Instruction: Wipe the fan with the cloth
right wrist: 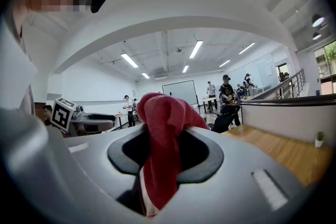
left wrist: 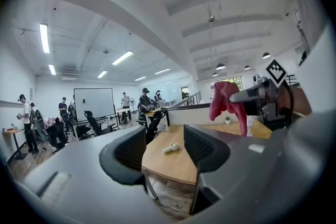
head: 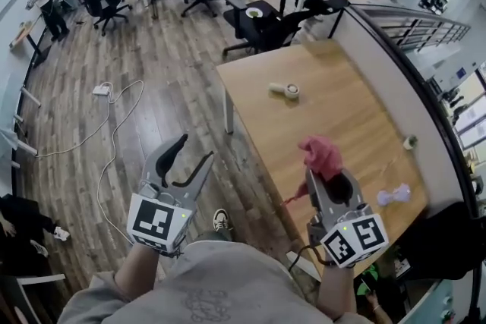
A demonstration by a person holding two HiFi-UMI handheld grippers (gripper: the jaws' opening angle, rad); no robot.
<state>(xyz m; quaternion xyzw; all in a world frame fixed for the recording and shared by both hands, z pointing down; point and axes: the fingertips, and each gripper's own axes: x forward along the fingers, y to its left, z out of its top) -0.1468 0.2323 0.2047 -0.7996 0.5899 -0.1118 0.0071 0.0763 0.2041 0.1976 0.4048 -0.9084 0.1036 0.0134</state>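
Cloth (right wrist: 163,149), red, is clamped in my right tool (head: 331,180). The jaws are closed on its middle, one bunch sticks up past the tips and the rest hangs down behind them. The right tool hovers above the near part of the tabletop (head: 342,110) and isn't touching it.

My left tool (head: 195,149) has its jaws spread with nothing gripped, and sits off the tabletop's left edge, over the wood floor (head: 152,87).

The fan (head: 286,90), small, white and handheld, lies flat toward the far end of the tabletop near its left edge. It's well apart from both tools and ahead of them. In the left gripper view it shows through the gap between the jaws, but farther off, not between them. Cloth and fan are not in contact.

A small pot (head: 410,141) stands at the tabletop's right edge, and a pale crumpled item (head: 393,196) lies just right of the right tool.
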